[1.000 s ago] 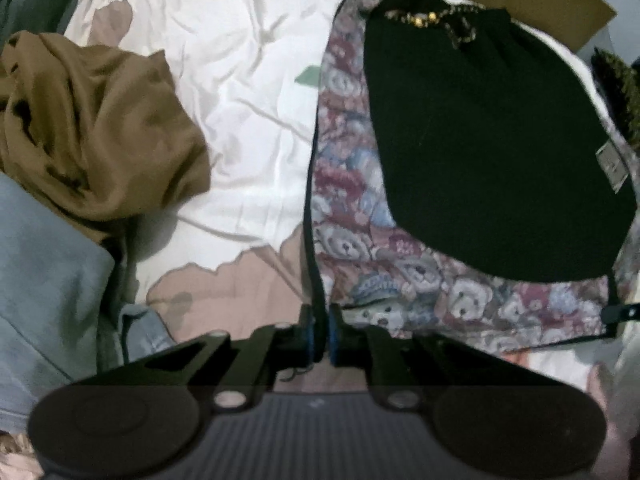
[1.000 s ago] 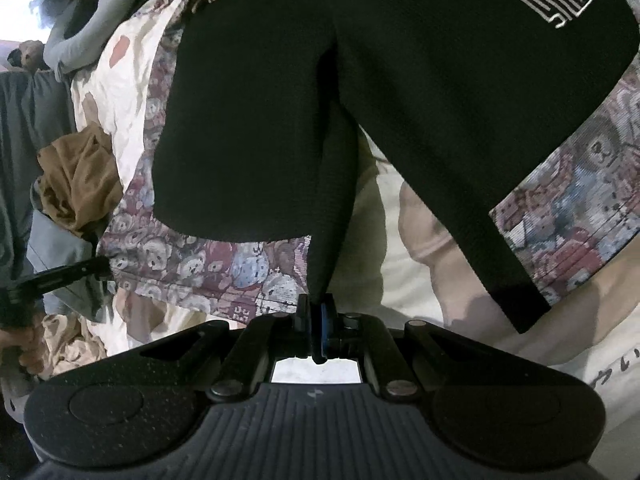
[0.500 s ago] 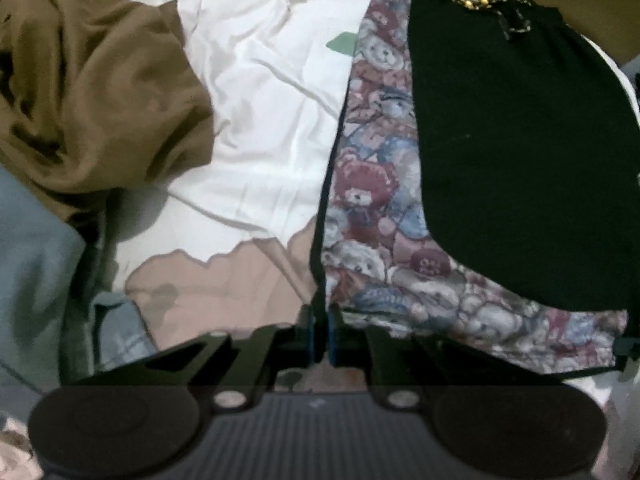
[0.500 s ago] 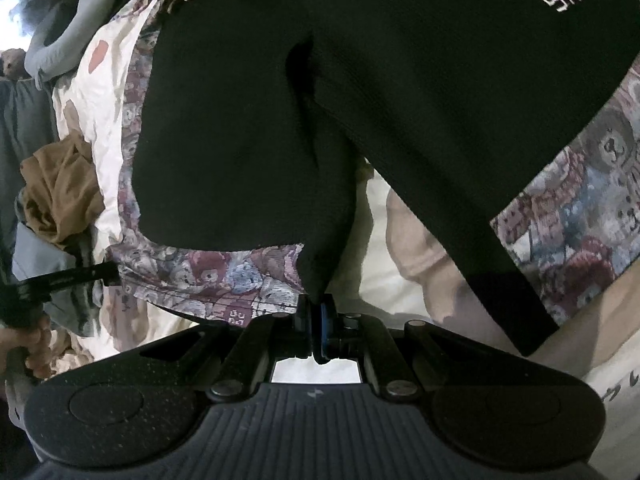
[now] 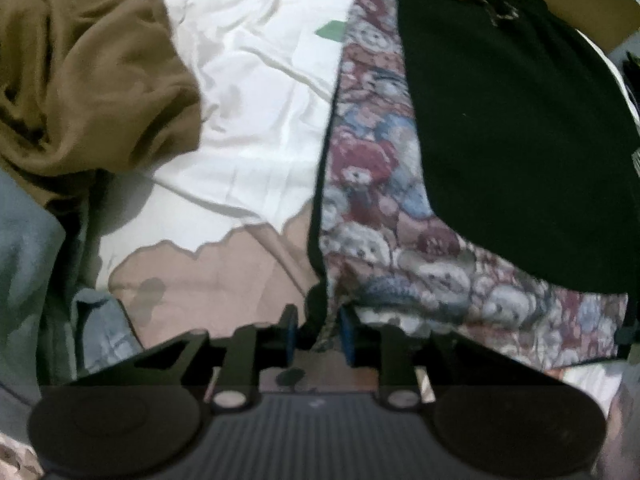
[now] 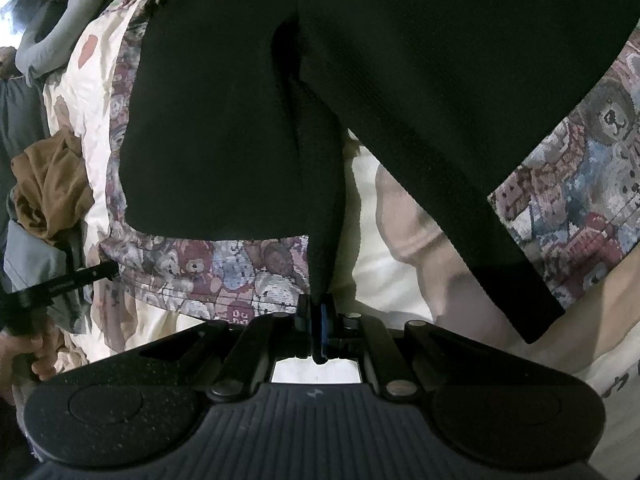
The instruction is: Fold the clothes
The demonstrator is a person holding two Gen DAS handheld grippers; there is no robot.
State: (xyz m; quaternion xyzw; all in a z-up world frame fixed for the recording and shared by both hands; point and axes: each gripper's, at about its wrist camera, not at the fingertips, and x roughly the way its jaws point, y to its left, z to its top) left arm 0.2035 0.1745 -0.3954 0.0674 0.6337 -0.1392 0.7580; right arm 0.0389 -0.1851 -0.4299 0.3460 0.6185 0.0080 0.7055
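Left fingers (image 5: 291, 334) parted, patterned hem corner loose between them; right gripper (image 6: 318, 330) pinched on the black fold. Sweater (image 5: 516, 140) lies flat on the bed sheet (image 5: 256, 112). Soft, limp knit, probably drapes; grip at hem edges.

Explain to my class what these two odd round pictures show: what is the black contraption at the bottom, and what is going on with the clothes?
A person holds a pair of hand-held tongs in each hand, each with a wide-angle camera looking along it. One picture is from the left tongs, one from the right tongs. On a bed sheet lies a black top over a teddy-bear-patterned garment, with a brown garment crumpled alongside. The left tongs are open around the patterned garment's corner; the right are shut on the black top's edge.
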